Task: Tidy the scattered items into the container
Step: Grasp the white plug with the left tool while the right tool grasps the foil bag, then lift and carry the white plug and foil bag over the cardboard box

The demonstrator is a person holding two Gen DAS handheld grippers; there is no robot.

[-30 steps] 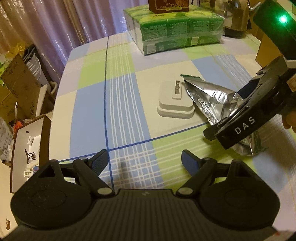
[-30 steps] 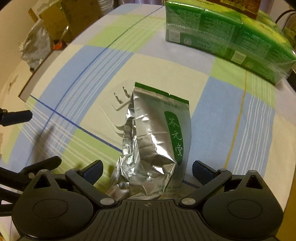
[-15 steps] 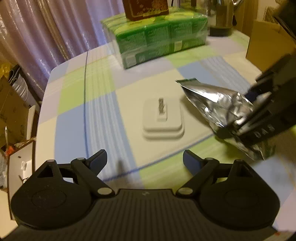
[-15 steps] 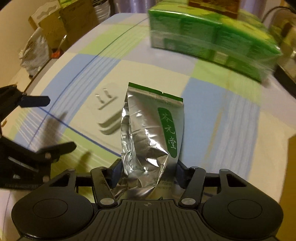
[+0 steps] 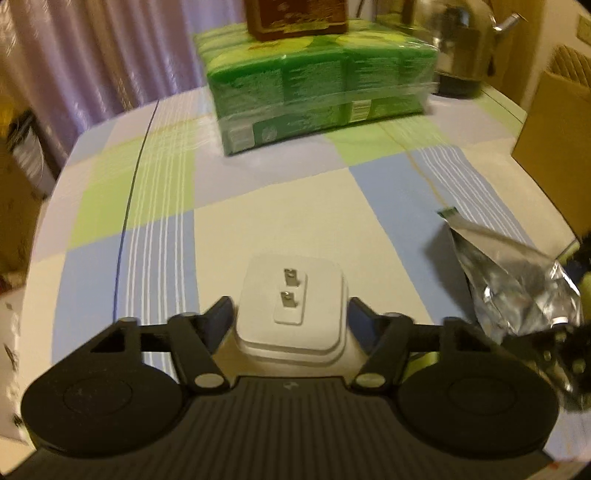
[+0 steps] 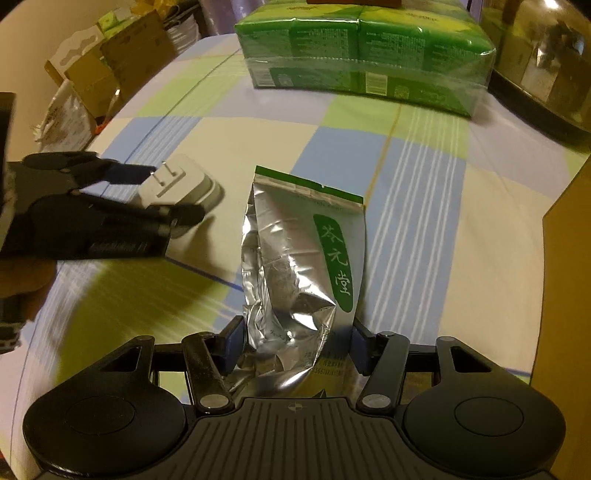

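A white plug adapter [image 5: 291, 295] lies prongs-up on the checked tablecloth [image 5: 147, 240]. My left gripper [image 5: 290, 317] is closed in on it, with a finger pressed to each side. From the right wrist view, the adapter [image 6: 177, 184] sits between the left gripper's [image 6: 170, 192] fingers. A silver foil tea pouch [image 6: 295, 258] with a green label is held by its lower end in my right gripper [image 6: 295, 339], which is shut on it. The pouch [image 5: 517, 277] shows at the right of the left wrist view. A cardboard box [image 6: 569, 258] stands at the right.
A green shrink-wrapped pack [image 5: 321, 85] sits at the back of the table, with a brown box [image 5: 295, 14] on top. A metal kettle [image 5: 461, 44] stands at the back right. Cardboard cartons and bags [image 6: 110, 74] crowd the floor past the left table edge.
My left gripper moved forward to the adapter and closed on its sides. My right gripper shut on the pouch and carried it to the right, away from the adapter.
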